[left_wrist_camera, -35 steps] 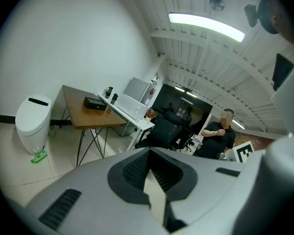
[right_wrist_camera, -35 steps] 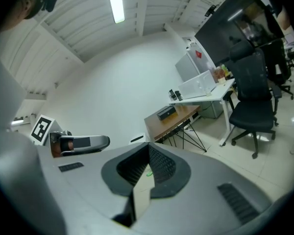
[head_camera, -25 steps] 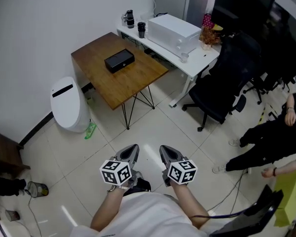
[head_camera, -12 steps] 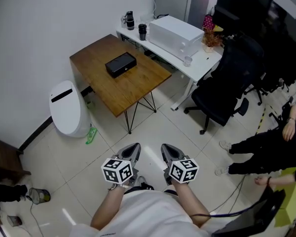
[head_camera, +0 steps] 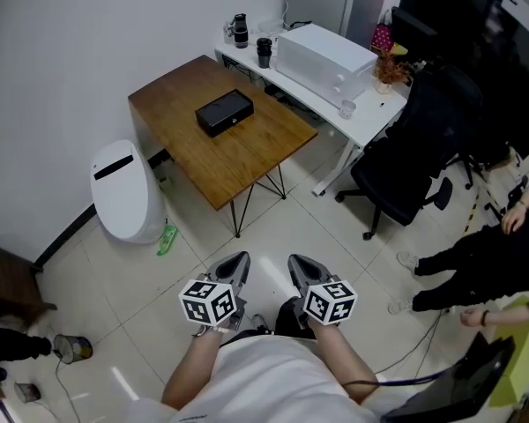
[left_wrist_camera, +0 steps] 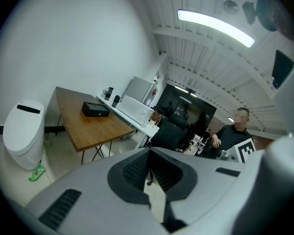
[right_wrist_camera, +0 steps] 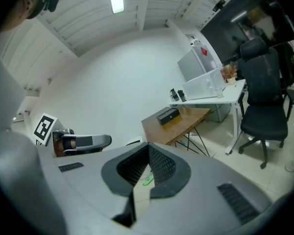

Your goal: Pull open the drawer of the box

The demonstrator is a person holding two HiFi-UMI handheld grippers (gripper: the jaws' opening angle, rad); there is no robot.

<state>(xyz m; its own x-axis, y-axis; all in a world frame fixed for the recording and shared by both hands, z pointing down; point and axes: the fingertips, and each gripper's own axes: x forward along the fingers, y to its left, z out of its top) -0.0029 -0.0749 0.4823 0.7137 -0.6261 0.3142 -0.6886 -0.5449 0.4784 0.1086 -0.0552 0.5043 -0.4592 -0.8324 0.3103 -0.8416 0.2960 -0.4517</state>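
The left tool (head_camera: 233, 270) and right tool (head_camera: 301, 270) are side by side, each with jaws closed together on nothing. The black box (head_camera: 224, 113) sits well apart from them on the wooden counter (head_camera: 247, 161), inset from every edge. Open tiled floor (head_camera: 286, 223) lies between. A white bin (head_camera: 123, 192) stands just beside the counter's left corner and an office chair (head_camera: 406, 170) to its right.

3 cameras, all well away from the table (head_camera: 247, 161).
The head view looks steeply down from above the person (head_camera: 256, 382); each gripper view looks from low down, almost level, along its own jaws roughly toward it. All 3 share the table and box (head_camera: 224, 113).
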